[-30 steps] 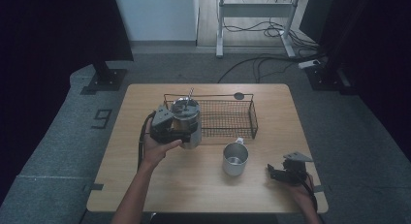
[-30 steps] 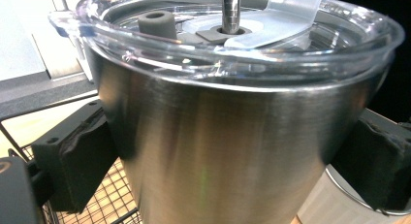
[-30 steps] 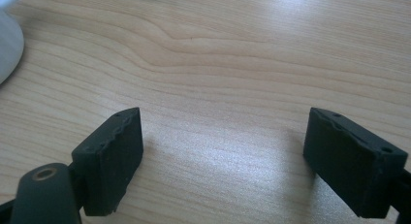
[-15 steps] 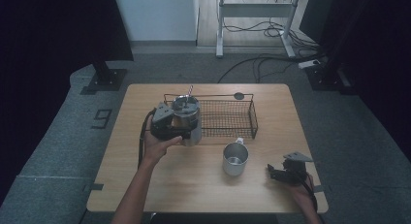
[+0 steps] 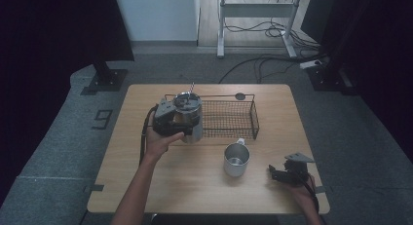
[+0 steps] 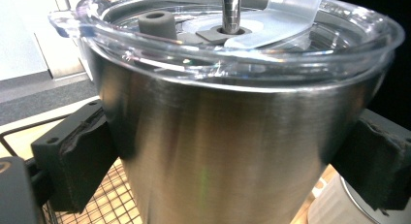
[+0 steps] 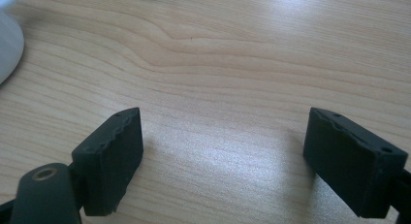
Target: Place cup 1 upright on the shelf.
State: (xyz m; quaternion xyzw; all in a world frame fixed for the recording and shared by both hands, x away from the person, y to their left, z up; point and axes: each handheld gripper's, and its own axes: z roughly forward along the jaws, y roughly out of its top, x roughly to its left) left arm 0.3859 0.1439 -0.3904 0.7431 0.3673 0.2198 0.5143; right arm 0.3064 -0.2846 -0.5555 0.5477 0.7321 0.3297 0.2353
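Note:
A stainless steel tumbler [image 5: 191, 121] [image 6: 232, 151] with a clear lid and a metal straw [image 5: 191, 86] [image 6: 231, 10] hangs upright over the left end of a black wire basket [image 5: 253, 114]. My left gripper [image 5: 187, 124] [image 6: 230, 158] is shut on the tumbler, one pad on each side below the lid. A steel mug [image 5: 236, 159] stands on the table in front of the basket. Right of the mug, near the table's front right corner, my right gripper [image 5: 275, 174] [image 7: 237, 156] lies low over the wood, open, with bare table between its jaws.
The light wooden table [image 5: 195, 191] has bare wood across its front left. The basket's mesh [image 6: 106, 204] lies just under the tumbler. The mug's pale wall [image 7: 7, 44] edges into the right gripper view. Dark floor, cables and stands surround the table.
The tumbler in the left gripper has edged slightly away from the person, over the basket's left end. The right gripper has not moved.

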